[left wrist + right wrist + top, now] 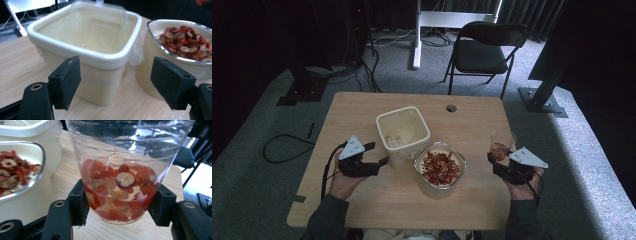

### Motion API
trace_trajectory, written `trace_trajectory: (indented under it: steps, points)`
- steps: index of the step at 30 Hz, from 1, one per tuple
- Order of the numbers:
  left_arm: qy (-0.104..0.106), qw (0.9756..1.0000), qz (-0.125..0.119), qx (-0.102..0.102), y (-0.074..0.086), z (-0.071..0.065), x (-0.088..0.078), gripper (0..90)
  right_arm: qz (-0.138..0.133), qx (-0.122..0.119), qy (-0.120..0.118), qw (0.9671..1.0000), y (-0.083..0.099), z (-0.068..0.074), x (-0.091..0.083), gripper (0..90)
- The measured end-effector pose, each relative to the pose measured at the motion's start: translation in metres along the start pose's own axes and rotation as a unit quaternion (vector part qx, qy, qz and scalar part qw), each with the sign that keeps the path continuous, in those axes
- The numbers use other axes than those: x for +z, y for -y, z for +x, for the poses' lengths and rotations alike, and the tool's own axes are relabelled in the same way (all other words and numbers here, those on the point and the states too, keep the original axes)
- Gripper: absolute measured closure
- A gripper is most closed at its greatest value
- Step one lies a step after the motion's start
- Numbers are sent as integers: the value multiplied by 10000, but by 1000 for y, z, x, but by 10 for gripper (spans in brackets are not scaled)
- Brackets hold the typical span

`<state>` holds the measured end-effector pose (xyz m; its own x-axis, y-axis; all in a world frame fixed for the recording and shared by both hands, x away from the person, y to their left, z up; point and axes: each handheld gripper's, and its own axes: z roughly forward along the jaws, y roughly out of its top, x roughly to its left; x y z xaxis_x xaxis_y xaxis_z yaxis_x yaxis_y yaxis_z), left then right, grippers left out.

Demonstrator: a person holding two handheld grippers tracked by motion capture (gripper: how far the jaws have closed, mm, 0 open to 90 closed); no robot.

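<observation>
**Reaching for the tub while the cup waits in the other grip**

Working across the table (pixel 362 200) from the left: the left gripper (pixel 379 153) lies low on the wood, its jaws pointing toward the cream tub (pixel 402 130) and standing partly open with nothing between them. In the left gripper view the tub (pixel 100 82) sits straight ahead of the pads, its near corner facing the gap, just beyond the tips and not touched. A clear lid or liner (which of the two cannot be told) leans inside the tub.

Next to the right stands the bowl (pixel 440 165) of red and pale dried fruit slices, just beside the tub and possibly touching it.

Farther right, the right gripper (pixel 496 158) holds the clear cup (pixel 502 144) upright. In the right gripper view both pads press the lower wall of the cup (pixel 120 195), one on each side, and the cup is roughly a third full of the same fruit slices.

Judgement: the left hand is the nearer to the tub, and the coming move turns on that corner. The jaws look too narrow to span the tub body, so a wall or rim grip seems more likely.
</observation>
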<state>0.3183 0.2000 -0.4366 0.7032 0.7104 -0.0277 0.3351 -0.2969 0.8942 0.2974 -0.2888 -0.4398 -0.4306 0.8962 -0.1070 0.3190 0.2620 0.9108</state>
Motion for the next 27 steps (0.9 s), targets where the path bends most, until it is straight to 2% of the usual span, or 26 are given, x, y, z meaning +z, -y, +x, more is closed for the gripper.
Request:
trace_trajectory:
  steps: [7,14,17,18,22,26,27]
  points:
    - [-60,9999,105,-65,13,4,4,249,24,-260,-19,9997,-9,11,0,417]
    - [-64,9997,185,-132,21,5,9,249,-12,-649,17,9979,-15,21,-2,418]
    - [-65,9997,197,-162,23,6,11,249,-16,-686,23,9976,-15,22,-2,419]
    - [-66,9996,209,-153,23,6,11,249,-47,-828,30,9965,-17,26,-3,419]
    - [-52,9995,253,-196,26,7,14,249,-5,-1087,7,9941,-21,32,-4,420]
    - [-38,9994,275,-209,28,7,16,251,137,-1490,46,9887,-24,39,-3,420]
    - [-45,9994,277,-209,28,7,17,252,181,-1627,55,9865,-25,42,-3,420]
